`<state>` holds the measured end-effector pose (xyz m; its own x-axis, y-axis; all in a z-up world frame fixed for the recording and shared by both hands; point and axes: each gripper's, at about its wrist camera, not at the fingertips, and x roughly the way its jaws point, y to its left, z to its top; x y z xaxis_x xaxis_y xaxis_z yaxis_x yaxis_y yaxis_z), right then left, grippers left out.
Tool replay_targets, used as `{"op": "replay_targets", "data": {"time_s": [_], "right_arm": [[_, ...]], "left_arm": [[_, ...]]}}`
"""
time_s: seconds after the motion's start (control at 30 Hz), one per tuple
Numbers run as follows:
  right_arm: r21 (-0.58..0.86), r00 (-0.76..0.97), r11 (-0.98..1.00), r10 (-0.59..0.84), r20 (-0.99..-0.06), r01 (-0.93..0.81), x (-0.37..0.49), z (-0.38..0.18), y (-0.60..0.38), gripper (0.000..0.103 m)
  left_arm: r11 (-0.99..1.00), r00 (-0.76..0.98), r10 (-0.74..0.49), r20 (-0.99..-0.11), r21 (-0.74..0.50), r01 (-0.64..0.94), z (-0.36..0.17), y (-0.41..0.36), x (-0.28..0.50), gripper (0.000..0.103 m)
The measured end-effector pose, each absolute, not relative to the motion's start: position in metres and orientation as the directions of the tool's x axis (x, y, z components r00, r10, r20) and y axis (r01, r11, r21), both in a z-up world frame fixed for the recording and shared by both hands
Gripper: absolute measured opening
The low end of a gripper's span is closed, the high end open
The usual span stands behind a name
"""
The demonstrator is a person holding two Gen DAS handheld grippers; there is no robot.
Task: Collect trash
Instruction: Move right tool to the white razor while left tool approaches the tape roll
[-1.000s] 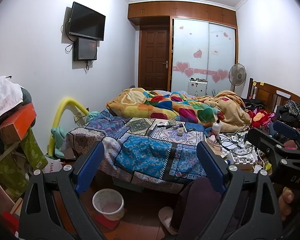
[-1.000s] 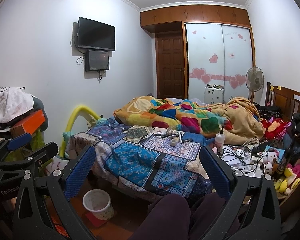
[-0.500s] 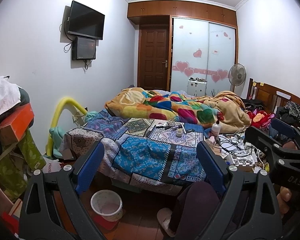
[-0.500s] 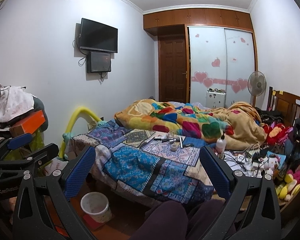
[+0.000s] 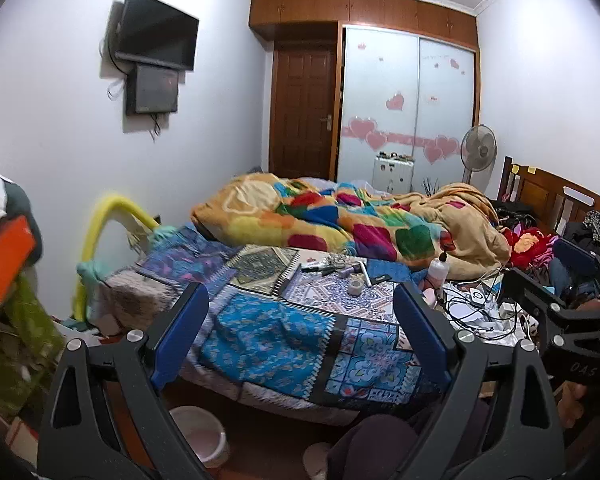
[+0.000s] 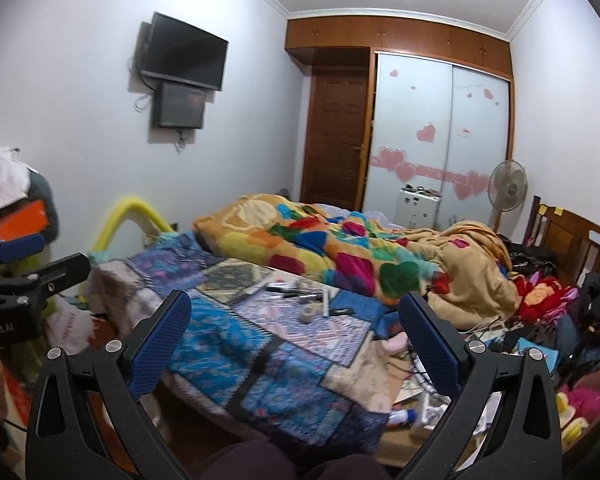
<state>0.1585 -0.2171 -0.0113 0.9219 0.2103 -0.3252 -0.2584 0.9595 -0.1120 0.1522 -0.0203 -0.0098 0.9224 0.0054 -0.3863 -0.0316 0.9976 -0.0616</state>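
Blue-padded and spread wide, my left claw (image 5: 296, 332) hangs level in the air before the foot of the bed (image 5: 284, 332), gripping nothing. My right claw (image 6: 296, 340) is held the same way, fingers well apart and bare, also aimed across the bed; in the left view I see it (image 5: 572, 292) off past the bed's right side, and in the right view the left claw (image 6: 24, 276) sits beyond the bed's left corner. Both are tipped slightly downward towards the patchwork cover.

On the bed, about mid-length, lies a scatter of small items (image 5: 340, 270) (image 6: 304, 298): pens or tubes, a roll of tape (image 5: 355, 287) and bits I cannot make out through the blur. A white bottle (image 5: 437, 270) stands at the bed's right edge, beside a tangle of cables (image 5: 476, 312). Below the bed's near left corner a pale bucket (image 5: 202, 436) stands on the floor. Behind the scatter, a bright quilt (image 6: 340, 248) is heaped across the bed.
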Motion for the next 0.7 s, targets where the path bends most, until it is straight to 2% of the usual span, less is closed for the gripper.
{"op": "replay_targets", "data": {"time_s": [0.2,0.33,0.43,0.57,0.7], "right_arm": [[-0.096,0.895,0.967,0.176,-0.411,-0.235,0.220,-0.033,-0.234,0.103],[-0.041,0.848,0.963,0.214,-0.484,-0.266,0.267,-0.051,-0.248,0.103],[-0.040,0.835,0.970,0.183,-0.519,-0.238,0.304,-0.064,-0.257,0.103],[-0.037,0.823,0.978,0.151,-0.548,-0.205,0.349,-0.079,-0.273,0.103],[-0.019,0.802,0.982,0.141,-0.581,-0.186,0.387,-0.096,-0.284,0.103]], "left_arm": [[0.991,0.892,0.003,-0.453,-0.116,-0.062,-0.032,-0.027,0.229,0.094],[0.991,0.877,0.070,-0.476,-0.065,-0.114,-0.050,-0.034,0.274,0.094],[0.995,0.848,0.048,-0.528,-0.053,-0.089,-0.064,-0.043,0.312,0.094],[0.992,0.801,-0.032,-0.598,-0.114,-0.046,-0.091,-0.055,0.363,0.094],[0.990,0.758,-0.043,-0.651,-0.131,-0.056,-0.120,-0.068,0.407,0.094]]}}
